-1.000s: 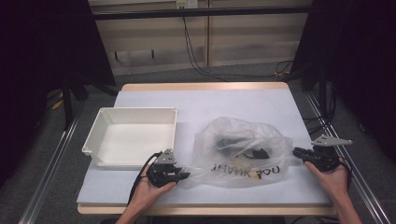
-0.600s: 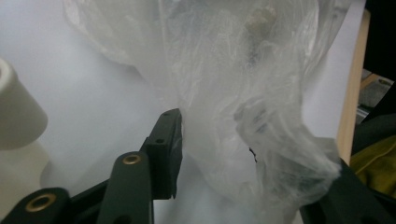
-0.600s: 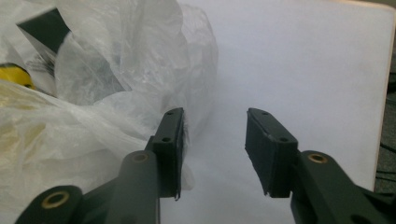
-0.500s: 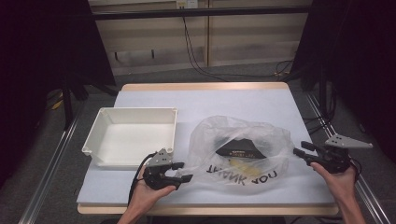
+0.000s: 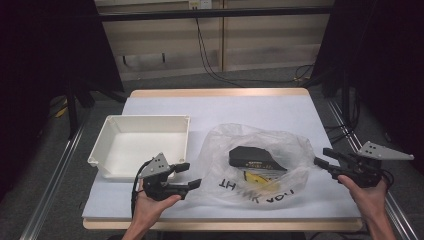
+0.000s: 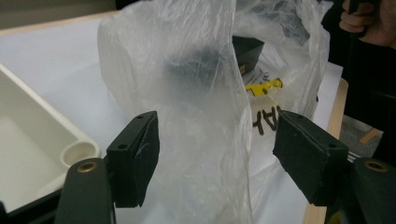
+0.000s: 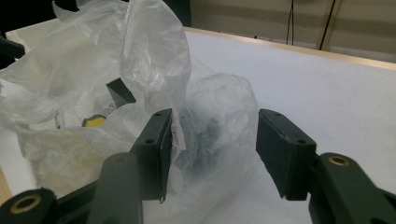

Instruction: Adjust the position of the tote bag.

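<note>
- High view: a clear plastic bag (image 5: pixel 257 167) lies on the white table (image 5: pixel 250 112), right of centre and towards the near edge. Dark lettering shows on its near face, upside down from this side.
- Inside the bag lie a black box (image 5: pixel 250 157) and a yellow item (image 5: pixel 256 179); the yellow item is just in front of the box.
- A white tray (image 5: pixel 140 145) stands on the table to the left of the bag, close beside it but apart.
- The left hand (image 5: pixel 150 207) enters from the bottom edge, palm upward, with the forearm angled slightly to the right. It holds the left gripper (image 5: pixel 191 176) roughly level, jaws pointing right at the bag's left edge.
- Left gripper view: the jaws stand apart and have just been opening. A fold of the bag (image 6: pixel 201 93) rises between the pads (image 6: pixel 140 149). Film passes just beside the left pad; contact cannot be told. The right pad is clear of it. Nothing is clamped.
- The right hand (image 5: pixel 367 192) enters at the bottom right, beyond the table's right edge. It holds the right gripper (image 5: pixel 320 157) roughly level, jaws pointing left at the bag's right edge.
- Right gripper view: these jaws have also just been opening and stand apart. A bulge of the bag (image 7: pixel 205 121) sits between the pads (image 7: pixel 161 149). Film lies against the left pad; the right pad is clear. Nothing is clamped.
</note>
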The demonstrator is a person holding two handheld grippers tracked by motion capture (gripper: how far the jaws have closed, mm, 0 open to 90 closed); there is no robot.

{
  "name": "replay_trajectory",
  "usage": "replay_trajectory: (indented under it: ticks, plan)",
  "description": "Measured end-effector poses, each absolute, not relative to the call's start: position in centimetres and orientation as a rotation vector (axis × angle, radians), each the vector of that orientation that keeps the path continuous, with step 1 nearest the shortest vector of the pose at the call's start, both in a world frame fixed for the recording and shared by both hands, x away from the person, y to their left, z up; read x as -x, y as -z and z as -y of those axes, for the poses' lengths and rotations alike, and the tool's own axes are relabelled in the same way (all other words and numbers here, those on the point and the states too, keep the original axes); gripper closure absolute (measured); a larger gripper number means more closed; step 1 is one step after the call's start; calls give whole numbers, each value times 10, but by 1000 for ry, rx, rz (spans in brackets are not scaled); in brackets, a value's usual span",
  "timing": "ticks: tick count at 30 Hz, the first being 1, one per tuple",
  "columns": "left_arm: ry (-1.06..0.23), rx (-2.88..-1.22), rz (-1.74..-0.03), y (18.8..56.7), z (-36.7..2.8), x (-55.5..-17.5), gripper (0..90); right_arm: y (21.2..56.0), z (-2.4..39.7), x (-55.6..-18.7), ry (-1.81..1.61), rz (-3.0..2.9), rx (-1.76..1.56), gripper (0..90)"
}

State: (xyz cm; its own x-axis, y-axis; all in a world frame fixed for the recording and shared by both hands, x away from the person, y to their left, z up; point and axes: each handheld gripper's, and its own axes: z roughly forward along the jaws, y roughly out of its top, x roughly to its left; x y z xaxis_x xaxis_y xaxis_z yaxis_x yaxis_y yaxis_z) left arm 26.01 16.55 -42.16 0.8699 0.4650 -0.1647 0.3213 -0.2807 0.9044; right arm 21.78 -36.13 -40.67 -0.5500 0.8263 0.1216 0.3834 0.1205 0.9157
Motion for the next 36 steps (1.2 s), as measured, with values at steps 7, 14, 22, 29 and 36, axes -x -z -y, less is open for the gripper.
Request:
replay_trajectory:
  ticks: [7, 14, 22, 29, 36]
  plan:
    - [-173, -1882, -547, 408, -163, -253, 639, 390, 353, -207, -1448, -2006, -1120, 432]
    - [-169, -1867, -490, 398, -161, -247, 789, 373, 350, -198, -1504, -1976, -1084, 413]
    - [-141, -1920, -432, 393, -142, -249, 900, 354, 332, -194, -1553, -2004, -1008, 571]
    - [-117, -2041, -419, 398, -107, -264, 900, 354, 302, -212, -1566, -2134, -945, 837]
    - [-99, -2185, -401, 406, -74, -285, 900, 378, 273, -240, -1367, -2332, -946, 900]
